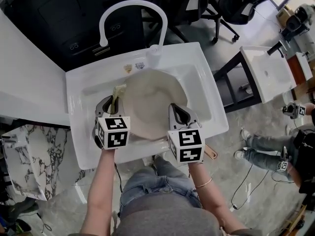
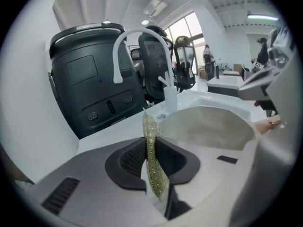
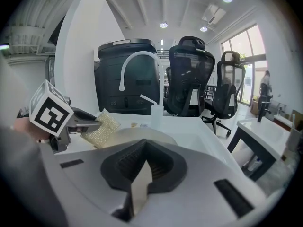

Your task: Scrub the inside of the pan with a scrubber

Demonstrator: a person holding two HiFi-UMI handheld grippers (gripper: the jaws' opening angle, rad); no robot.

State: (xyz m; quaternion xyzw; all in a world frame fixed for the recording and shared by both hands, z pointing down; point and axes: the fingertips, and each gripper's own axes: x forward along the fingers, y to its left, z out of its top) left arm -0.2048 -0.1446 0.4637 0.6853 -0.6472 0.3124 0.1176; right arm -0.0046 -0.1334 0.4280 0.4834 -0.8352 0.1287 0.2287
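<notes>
A pale beige pan (image 1: 152, 104) leans tilted inside the white sink (image 1: 206, 90). My left gripper (image 1: 114, 102) is by the pan's left rim, shut on a glittery yellow-green scrubber (image 1: 118, 93) that stands edge-on between the jaws (image 2: 152, 160). My right gripper (image 1: 179, 111) is at the pan's near right edge, shut on the thin rim (image 3: 139, 188). A tan handle end (image 1: 210, 153) sticks out beside it. In the right gripper view the scrubber (image 3: 102, 126) hangs just over the pan (image 3: 147, 135). The pan's inside (image 2: 208, 126) looks bare.
A white arched faucet (image 1: 130, 9) and a clear bottle (image 1: 152, 53) stand at the sink's back rim. A black machine (image 1: 74, 18) sits behind it. Office chairs (image 1: 231, 4), a second white sink stand (image 1: 268, 70) and a seated person (image 1: 275, 151) are to the right.
</notes>
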